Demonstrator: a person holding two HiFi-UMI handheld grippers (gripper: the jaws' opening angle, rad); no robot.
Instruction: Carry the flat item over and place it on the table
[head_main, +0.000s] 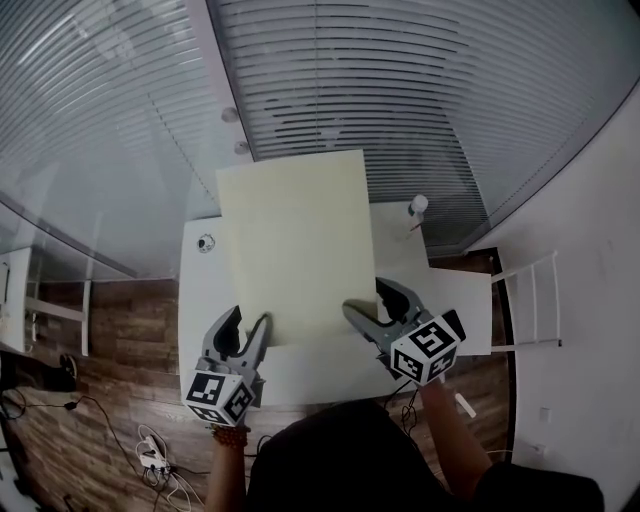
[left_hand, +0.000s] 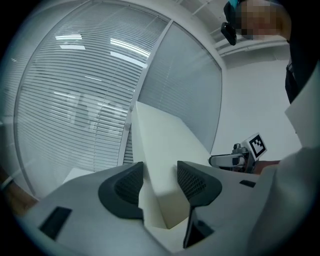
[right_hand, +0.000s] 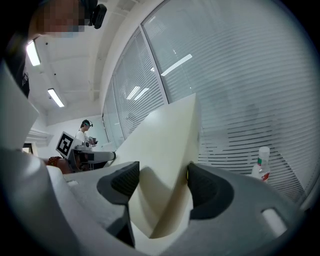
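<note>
A pale cream flat board (head_main: 295, 250) is held up over the white table (head_main: 198, 290), tilted away from me. My left gripper (head_main: 248, 320) is shut on the board's near left corner, and my right gripper (head_main: 368, 298) is shut on its near right edge. In the left gripper view the thick board (left_hand: 165, 140) runs between the dark pads of the left gripper (left_hand: 160, 176), with the other gripper (left_hand: 240, 159) beyond. In the right gripper view the board (right_hand: 165, 145) sits between the pads of the right gripper (right_hand: 162, 181).
A small white bottle (head_main: 417, 208) (right_hand: 261, 165) stands at the table's far right corner, and a small round object (head_main: 206, 242) lies at its left. Glass walls with blinds (head_main: 400, 90) rise behind. A white rack (head_main: 530, 300) stands right; cables (head_main: 155, 455) lie on the wooden floor.
</note>
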